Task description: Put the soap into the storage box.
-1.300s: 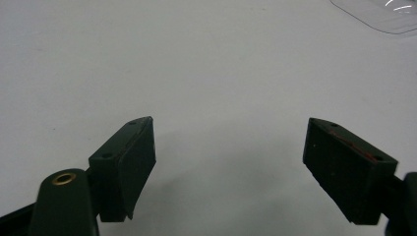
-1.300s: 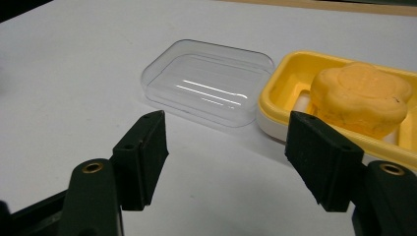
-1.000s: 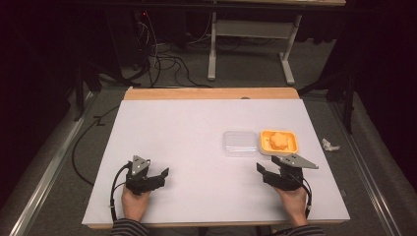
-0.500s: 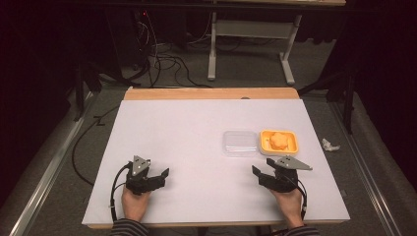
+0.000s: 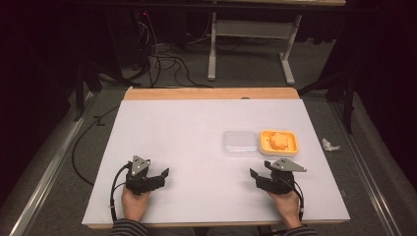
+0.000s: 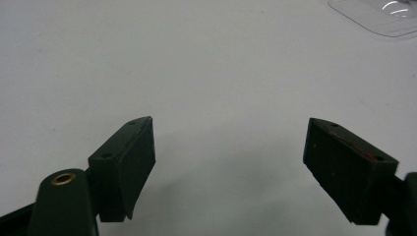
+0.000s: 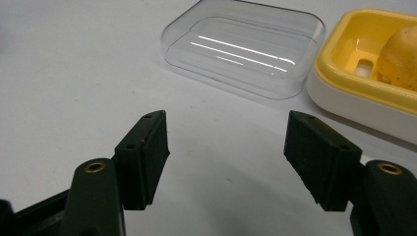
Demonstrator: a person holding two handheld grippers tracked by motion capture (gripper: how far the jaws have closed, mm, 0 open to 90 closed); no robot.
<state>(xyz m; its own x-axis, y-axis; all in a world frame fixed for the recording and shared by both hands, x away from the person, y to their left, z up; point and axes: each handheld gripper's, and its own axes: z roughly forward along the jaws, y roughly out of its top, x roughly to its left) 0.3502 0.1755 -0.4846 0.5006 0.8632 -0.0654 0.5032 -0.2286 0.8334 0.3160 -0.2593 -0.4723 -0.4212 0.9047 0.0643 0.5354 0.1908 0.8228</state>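
I am holding the right gripper (image 7: 226,129) with its fingers parted by a moderate gap, nothing between them, hovering over bare table (image 5: 187,137) on the near side of the yellow dish (image 7: 344,89). I am keeping the left gripper (image 6: 228,133) spread wider, also empty, well apart from the dish on its left. A yellowish lump (image 7: 401,54) is sitting inside the dish, and the clear lid (image 7: 246,49) is lying just beside the dish on its left.
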